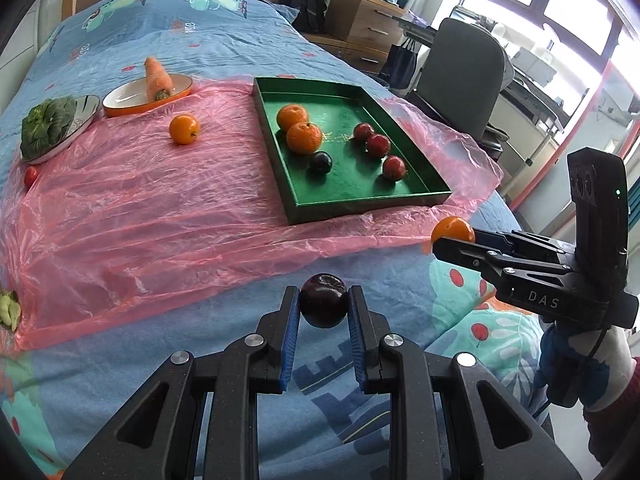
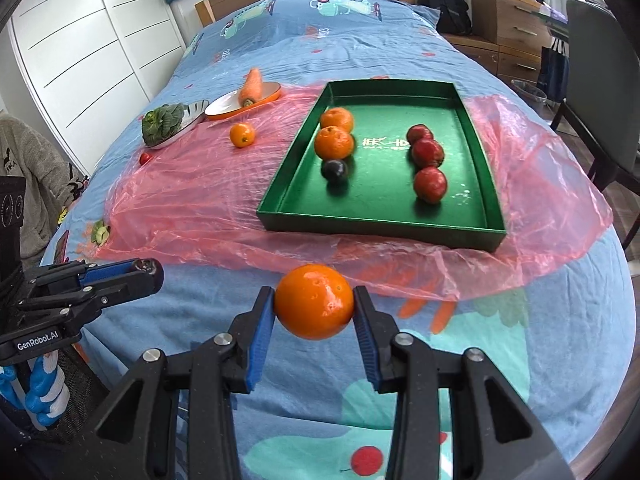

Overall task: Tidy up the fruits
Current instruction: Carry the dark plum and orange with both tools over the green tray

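The left gripper [image 1: 324, 302] pinches a dark plum [image 1: 323, 300]; the right gripper [image 2: 314, 308] pinches an orange [image 2: 314, 306]. Both hang over the blue bedsheet [image 2: 520, 340], near the green tray [image 2: 484, 240]. On the tray's floor lie two oranges, a plum and three red fruits.

We read "DAS" in pale letters on the black body of the right gripper [image 1: 434, 245], seen from the left wrist view. "GenRobot.AI" stands in white on the left gripper [image 2: 149, 270] body, right wrist view. Gold characters on the floor of the green tray [image 2: 476, 128] are too small to read.
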`<action>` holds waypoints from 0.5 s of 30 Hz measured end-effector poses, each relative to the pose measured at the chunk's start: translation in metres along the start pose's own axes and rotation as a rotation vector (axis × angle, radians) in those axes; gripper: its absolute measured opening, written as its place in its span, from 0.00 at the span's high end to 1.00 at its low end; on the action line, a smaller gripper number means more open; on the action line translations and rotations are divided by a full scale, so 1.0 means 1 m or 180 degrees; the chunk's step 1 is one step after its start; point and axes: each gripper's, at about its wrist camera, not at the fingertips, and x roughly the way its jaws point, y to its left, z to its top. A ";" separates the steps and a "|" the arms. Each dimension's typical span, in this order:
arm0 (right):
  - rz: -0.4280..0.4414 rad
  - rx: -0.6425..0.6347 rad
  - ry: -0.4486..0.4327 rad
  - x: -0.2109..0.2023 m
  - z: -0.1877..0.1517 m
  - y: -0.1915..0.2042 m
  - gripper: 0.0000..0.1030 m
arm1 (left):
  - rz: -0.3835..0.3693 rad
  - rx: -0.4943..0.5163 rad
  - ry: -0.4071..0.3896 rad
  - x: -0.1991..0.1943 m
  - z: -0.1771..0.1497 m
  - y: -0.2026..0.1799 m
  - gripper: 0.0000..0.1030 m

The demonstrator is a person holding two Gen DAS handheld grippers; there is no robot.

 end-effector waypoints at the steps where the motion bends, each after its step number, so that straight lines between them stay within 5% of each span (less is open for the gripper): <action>1: -0.0012 0.0017 -0.0013 -0.001 0.000 -0.005 0.33 | 0.0004 0.0031 0.0015 0.002 0.002 -0.005 0.81; 15: -0.0053 0.0162 -0.0215 0.008 0.026 -0.054 0.33 | 0.0133 0.0304 0.0029 0.041 0.055 -0.033 0.81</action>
